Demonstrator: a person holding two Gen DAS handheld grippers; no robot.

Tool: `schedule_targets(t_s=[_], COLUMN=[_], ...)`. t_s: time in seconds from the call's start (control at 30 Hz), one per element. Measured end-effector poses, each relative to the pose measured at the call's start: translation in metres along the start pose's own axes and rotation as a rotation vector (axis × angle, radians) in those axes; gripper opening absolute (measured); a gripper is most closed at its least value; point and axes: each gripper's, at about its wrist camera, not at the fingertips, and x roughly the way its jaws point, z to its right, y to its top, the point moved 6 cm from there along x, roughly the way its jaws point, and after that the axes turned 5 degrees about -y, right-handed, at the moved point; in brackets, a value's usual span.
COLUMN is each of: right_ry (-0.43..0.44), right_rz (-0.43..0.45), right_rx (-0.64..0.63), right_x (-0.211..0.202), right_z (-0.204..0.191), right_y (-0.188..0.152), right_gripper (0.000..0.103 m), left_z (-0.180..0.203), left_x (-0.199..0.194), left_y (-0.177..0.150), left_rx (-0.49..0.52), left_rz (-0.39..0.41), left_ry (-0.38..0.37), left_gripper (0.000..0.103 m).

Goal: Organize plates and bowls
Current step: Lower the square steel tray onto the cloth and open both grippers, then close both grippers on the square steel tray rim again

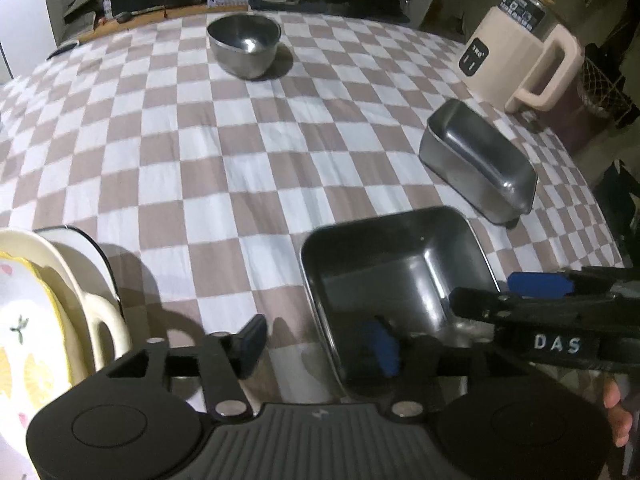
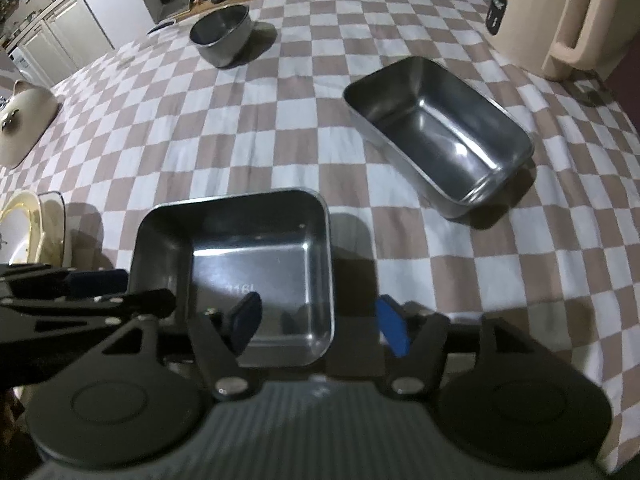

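Observation:
A square steel tray (image 1: 392,264) (image 2: 248,248) sits on the checked tablecloth (image 1: 240,160) close in front of both grippers. My left gripper (image 1: 316,344) is open and straddles the tray's left wall, neither pad touching it. My right gripper (image 2: 320,328) is open too, straddling the tray's right wall with one finger inside the tray and the blue pad outside. A deeper rectangular steel tray (image 1: 480,160) (image 2: 440,132) lies further back on the right. A round steel bowl (image 1: 244,46) (image 2: 222,34) stands at the far side.
A stack of ceramic plates and dishes (image 1: 40,300) (image 2: 24,232) stands at the left. A cream kettle-like appliance (image 1: 516,52) (image 2: 560,16) is at the far right corner. A cream lid (image 2: 24,120) lies at the left edge. Clutter lines the table's far edge.

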Motion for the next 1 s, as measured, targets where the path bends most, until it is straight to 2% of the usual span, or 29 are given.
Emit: schedule_targets(t_s=[0.03, 0.13, 0.23, 0.27, 0.3, 0.5, 0.7, 0.83, 0.93, 1.0], right_ry=[0.003, 0.02, 0.029, 0.03, 0.028, -0.031, -0.075, -0.136, -0.141, -0.139], right_rz=[0.016, 0.073, 0.158, 0.187, 0.215, 0.314, 0.299, 0.26, 0.231, 0.202], right_rx=[0.015, 0.071, 0.165, 0.197, 0.229, 0.444, 0.653, 0.695, 0.664, 0.66], right_x=[-0.003, -0.013, -0.028, -0.032, -0.036, -0.044, -0.026, -0.008, 0.003, 0.01], right_z=[0.002, 0.011, 0.024, 0.029, 0.034, 0.068, 0.097, 0.102, 0.103, 0.103], right_y=[0.001, 0.006, 0.011, 0.012, 0.014, 0.02, 0.024, 0.027, 0.031, 0.032], right_gripper=[0.077, 0.082, 0.095, 0.102, 0.103, 0.103, 0.103, 0.102, 0.085, 0.067], left_z=[0.001, 0.002, 0.001, 0.001, 0.0, 0.001, 0.005, 0.016, 0.026, 0.034], left_x=[-0.003, -0.014, -0.024, -0.028, -0.031, -0.038, -0.037, -0.03, -0.022, -0.015], left_y=[0.002, 0.009, 0.016, 0.019, 0.022, 0.048, 0.078, 0.09, 0.1, 0.108], left_rx=[0.009, 0.019, 0.02, 0.016, 0.016, 0.043, 0.042, 0.082, 0.119, 0.152], left_rz=[0.018, 0.068, 0.132, 0.156, 0.168, 0.234, 0.286, 0.308, 0.32, 0.337], left_ry=[0.003, 0.001, -0.007, -0.013, -0.016, -0.009, -0.034, -0.053, -0.075, -0.088], left_gripper=[0.075, 0.085, 0.103, 0.103, 0.103, 0.103, 0.103, 0.103, 0.103, 0.103])
